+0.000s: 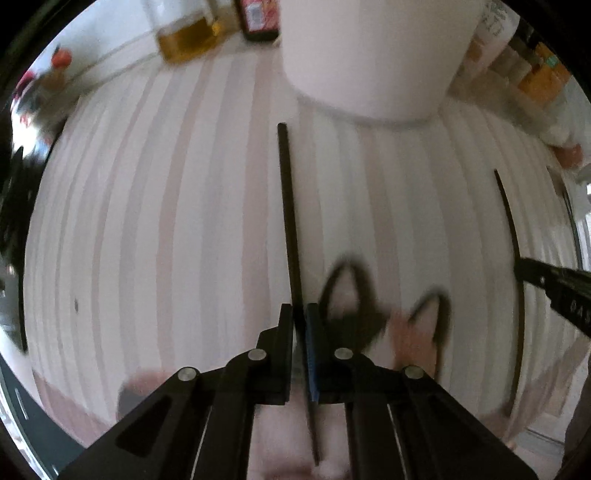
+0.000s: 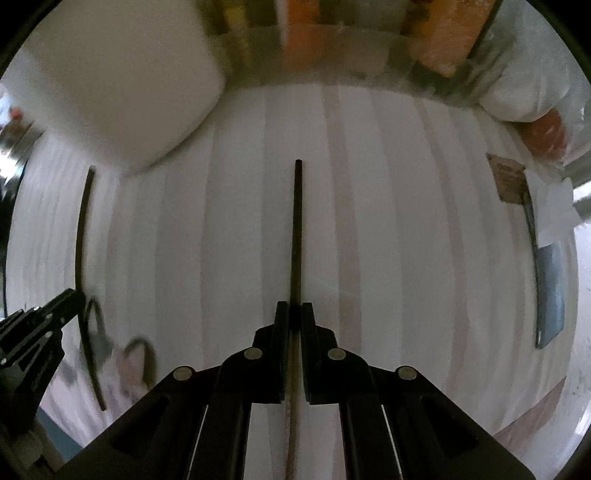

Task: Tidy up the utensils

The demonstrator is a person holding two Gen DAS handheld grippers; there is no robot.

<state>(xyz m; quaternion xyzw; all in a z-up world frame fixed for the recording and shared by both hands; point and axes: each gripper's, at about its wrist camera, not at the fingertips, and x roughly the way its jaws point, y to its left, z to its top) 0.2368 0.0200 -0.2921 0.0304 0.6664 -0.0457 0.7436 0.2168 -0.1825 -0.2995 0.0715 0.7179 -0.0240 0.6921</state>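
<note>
While each camera looks down its own fingers, the nearest thing in both views is a clenched tool: the left gripper [image 1: 300, 308] pinches one black chopstick [image 1: 290, 221] between closed fingers, and the right gripper [image 2: 294, 306] pinches a second black chopstick [image 2: 296, 229] the same way. Two chopsticks are visible in all, one per gripper; each also appears in the other camera as a thin curved line near the edge of view. Both are slim, straight, matte black rods with squared blunt far ends, pointing forward over the striped tablecloth [image 1: 166, 221], pale with white and pinkish-grey bands. Whether their tips touch the cloth cannot be told.

Just right of the left gripper's fingers, a blurred cat-ear outline [image 1: 369, 306] shows on the cloth. Ahead of both chopsticks lies a wide open stretch of cloth. At the right border of the right wrist view a blue-grey flat object [image 2: 550, 295] and a brown tag [image 2: 511, 182] lie by the cloth's edge.

Farther on, one large white container [image 1: 373, 55] stands just beyond the left chopstick's far end, apart from it. Behind it stand an oil bottle [image 1: 186, 37] and a dark red-labelled jar [image 1: 258, 18], with blurred orange packages [image 2: 447, 40] along the far side.
</note>
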